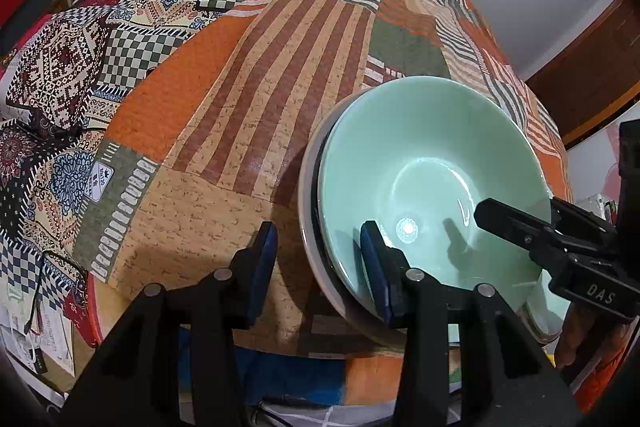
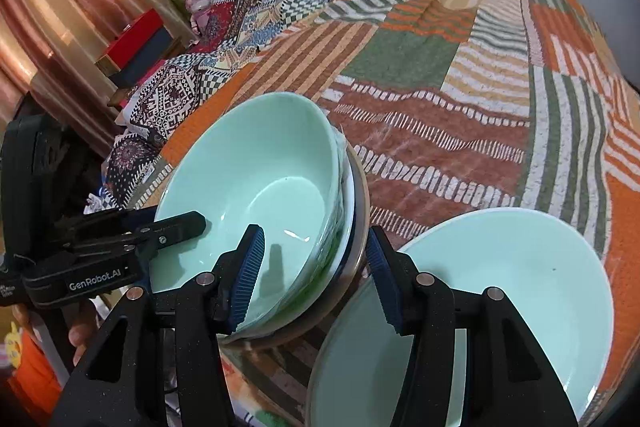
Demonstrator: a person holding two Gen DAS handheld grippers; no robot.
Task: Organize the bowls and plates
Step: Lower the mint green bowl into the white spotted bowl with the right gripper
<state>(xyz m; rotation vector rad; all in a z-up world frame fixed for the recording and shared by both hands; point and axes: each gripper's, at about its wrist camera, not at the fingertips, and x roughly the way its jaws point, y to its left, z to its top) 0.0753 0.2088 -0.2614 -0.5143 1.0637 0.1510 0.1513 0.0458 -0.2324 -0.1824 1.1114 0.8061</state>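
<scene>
While straddling the rims from two sides, step in hand: taking hold of the bowl stack (image 1: 420, 155); judged to be the pick-up stage of the tidying, with no lift begun by the look of it.
Bowl stack: mint-green bowl on top, nested in at least two more with a pale grey outer rim; sitting on the patchwork tablecloth (image 1: 256, 99) near the front edge.
Left gripper (image 1: 319, 227): partly open; one pad inside the top bowl, the other outside the stack and clear of the outer rim; gripping nothing.
Right gripper (image 2: 315, 230): partly open on the opposite side; one pad inside the bowl, the other just beside the outer rim; cannot tell whether the pads press.
Pale green plate (image 2: 520, 287): just beside the stack at the table edge, partly behind the right gripper's outer finger.
Next move: probably closing both pairs of jaws evenly on the stacked rims, then lifting level so the nested bowls stay together; care needed not to knock the plate.
Writing on left gripper: "GenRobot.AI", read from the right wrist view.
Writing on right gripper: "DAS", read from the left wrist view.
Tablecloth label (image 1: 98, 183): small white tag, print too small to read.
</scene>
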